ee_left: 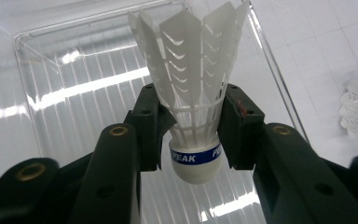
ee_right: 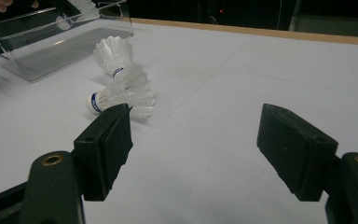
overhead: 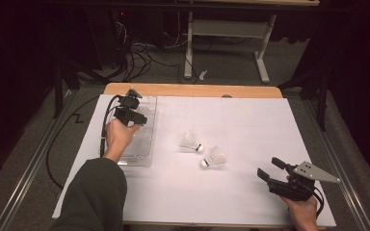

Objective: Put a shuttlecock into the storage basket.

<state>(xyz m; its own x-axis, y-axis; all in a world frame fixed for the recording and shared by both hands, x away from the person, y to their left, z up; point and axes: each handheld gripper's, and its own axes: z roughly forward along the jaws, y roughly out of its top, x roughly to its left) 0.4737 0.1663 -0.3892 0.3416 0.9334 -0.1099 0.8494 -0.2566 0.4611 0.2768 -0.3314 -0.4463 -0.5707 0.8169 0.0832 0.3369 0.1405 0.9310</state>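
Note:
A white shuttlecock (ee_left: 191, 84) with a blue band round its cork sits between the jaws of my left gripper (ee_left: 191, 116), and both pads touch its skirt. That left gripper (overhead: 134, 108) hangs over a clear plastic tray (overhead: 144, 154) at the table's left. Two more shuttlecocks lie on the white sheet mid-table, one (overhead: 191, 142) farther off and one (overhead: 214, 158) nearer. My right gripper (overhead: 270, 167) rests at the front right, open with nothing between its jaws. In the right gripper view the right gripper (ee_right: 196, 140) faces the near shuttlecock (ee_right: 126, 93) and the far one (ee_right: 114, 55).
The tray (ee_left: 74, 60) has ribbed clear walls and stands beside the sheet's left edge. A wooden table edge (overhead: 192, 90) runs along the back. Cables and a desk frame (overhead: 226, 43) stand on the floor beyond.

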